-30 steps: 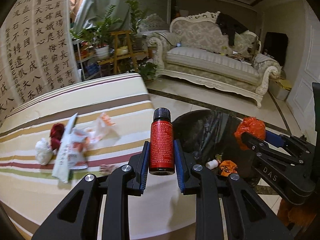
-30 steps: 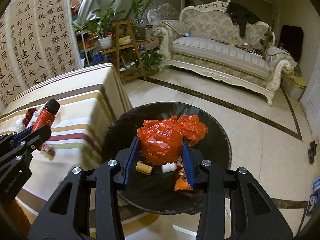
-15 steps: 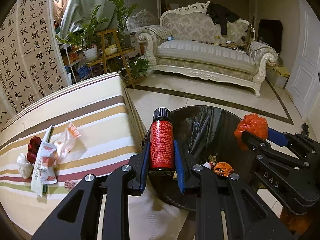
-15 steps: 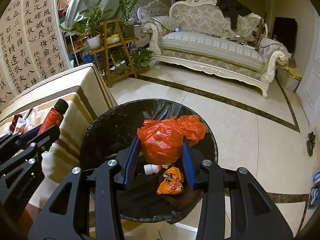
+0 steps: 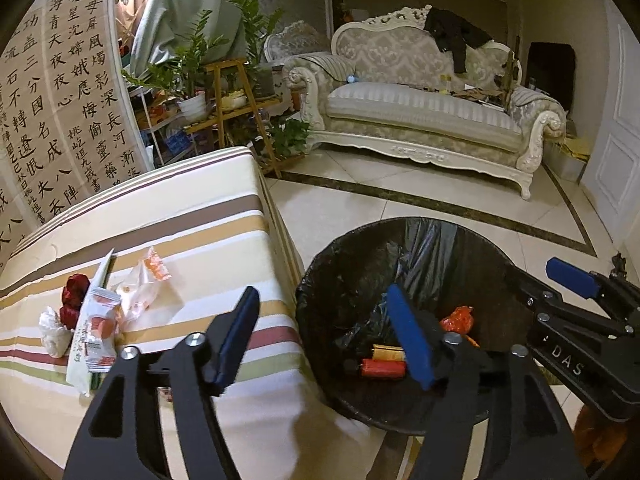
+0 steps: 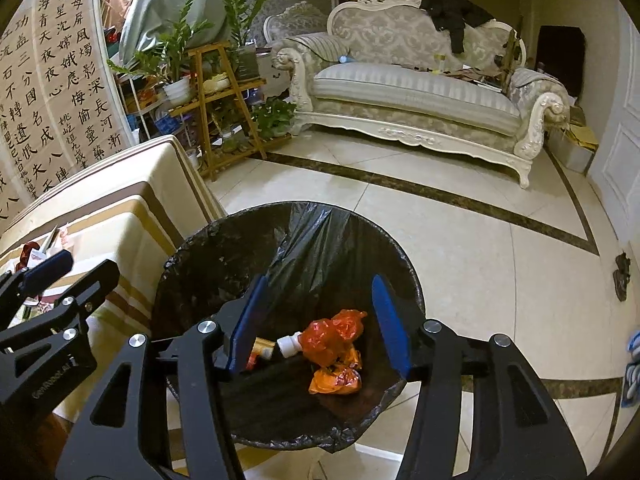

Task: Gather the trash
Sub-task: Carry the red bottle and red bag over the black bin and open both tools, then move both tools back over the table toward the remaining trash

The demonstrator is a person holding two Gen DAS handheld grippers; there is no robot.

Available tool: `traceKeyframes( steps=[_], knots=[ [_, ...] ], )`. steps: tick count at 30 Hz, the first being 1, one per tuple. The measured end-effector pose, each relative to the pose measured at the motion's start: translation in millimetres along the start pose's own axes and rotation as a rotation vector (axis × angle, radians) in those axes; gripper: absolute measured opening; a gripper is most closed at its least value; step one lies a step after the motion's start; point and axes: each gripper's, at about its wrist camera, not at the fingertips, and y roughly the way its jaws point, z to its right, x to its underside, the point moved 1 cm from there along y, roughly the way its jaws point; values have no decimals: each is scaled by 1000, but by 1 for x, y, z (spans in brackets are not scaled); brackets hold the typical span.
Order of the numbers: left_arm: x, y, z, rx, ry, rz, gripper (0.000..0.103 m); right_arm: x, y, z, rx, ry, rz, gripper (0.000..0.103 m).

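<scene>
While both tools hang over the bin, most of what remains to collect sits at nine o'clock in the left wrist view: a white crumpled tissue (image 5: 53, 330), a dark red foil wad (image 5: 73, 296), a flat printed snack packet (image 5: 98, 330) and a clear crinkled wrapper (image 5: 144, 286), bunched together on the striped tablecloth (image 5: 192, 216). All look feather-light, soft and slippery; the packet probably takes best by an edge, the tissue by its bulk.

Toward six o'clock, the left gripper (image 5: 324, 338) has its blue pads spreading apart with nothing between them. Beyond it the black-lined trash bin (image 5: 424, 232) holds a small red bottle (image 5: 382, 368), lying down, rigid and smooth, likely to roll.

From the right wrist view, the right gripper (image 6: 318, 326) is likewise opening and empty, above a crumpled orange plastic bag (image 6: 334, 336) and a white-capped vial (image 6: 289, 345) on the bin floor.
</scene>
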Motion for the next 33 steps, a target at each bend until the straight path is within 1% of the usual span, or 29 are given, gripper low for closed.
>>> traceKeyframes(
  steps=[6, 10, 21, 27, 33],
  knots=[
    [3, -12, -18, -20, -24, 5, 71, 0, -3, -14, -24, -17, 0, 56],
    [10, -24, -39, -52, -57, 5, 71, 0, -6, -36, -54, -49, -1, 56],
    [33, -58, -115, -184, -172, 12, 72, 4, -21, -93, -147, -148, 7, 56],
    [49, -69, -158, -253, -233, 0, 72, 11, -30, -127, -197, -207, 4, 56],
    [66, -79, -185, -297, -284, -13, 72, 20, -38, -161, -245, -272, -3, 56]
  ],
)
